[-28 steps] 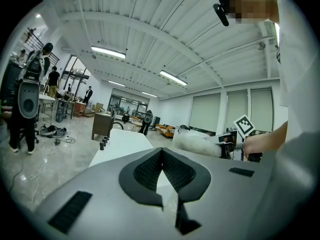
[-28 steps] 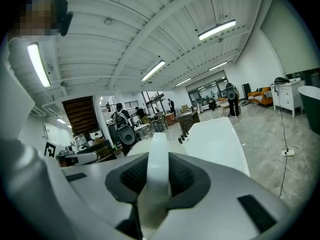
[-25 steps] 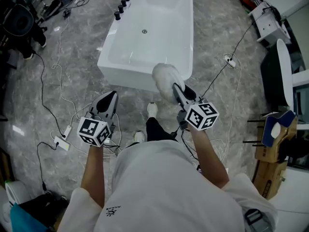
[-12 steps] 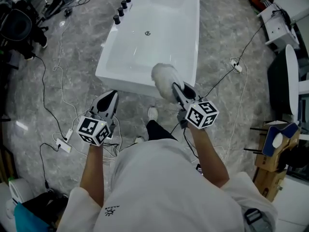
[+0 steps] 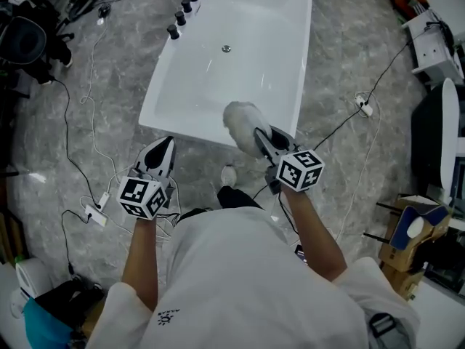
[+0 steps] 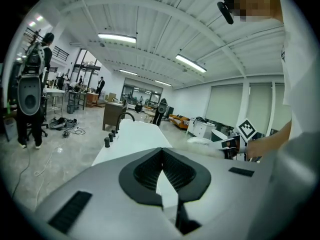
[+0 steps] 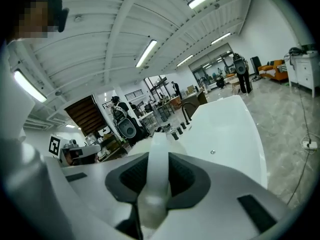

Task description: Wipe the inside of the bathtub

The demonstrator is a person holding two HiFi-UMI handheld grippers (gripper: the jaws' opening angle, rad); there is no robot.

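The white bathtub [image 5: 168, 106] stands on the grey marble floor ahead, with a drain [image 5: 227, 49] in its bottom and black taps [image 5: 184, 9] at its far left rim. My right gripper [image 5: 263, 138] is shut on the white handle [image 7: 156, 171] of a fluffy white duster [image 5: 240, 122], whose head hangs over the tub's near rim. My left gripper [image 5: 161, 153] is shut and holds nothing, just short of the tub's near left corner. The tub [image 6: 134, 133] also shows past the left gripper [image 6: 161, 168], and the tub [image 7: 227, 129] lies beyond the right gripper [image 7: 156, 184].
Cables and a power strip [image 5: 94, 214] lie on the floor to the left. Black equipment [image 5: 29, 38] stands at the far left. A white socket [image 5: 364, 107] with a cable lies right of the tub; boxes and furniture [image 5: 410, 227] line the right side.
The tub has come nearer in the head view as the person stepped toward it. The duster head now overlaps the near rim. Both grippers keep their grip state.
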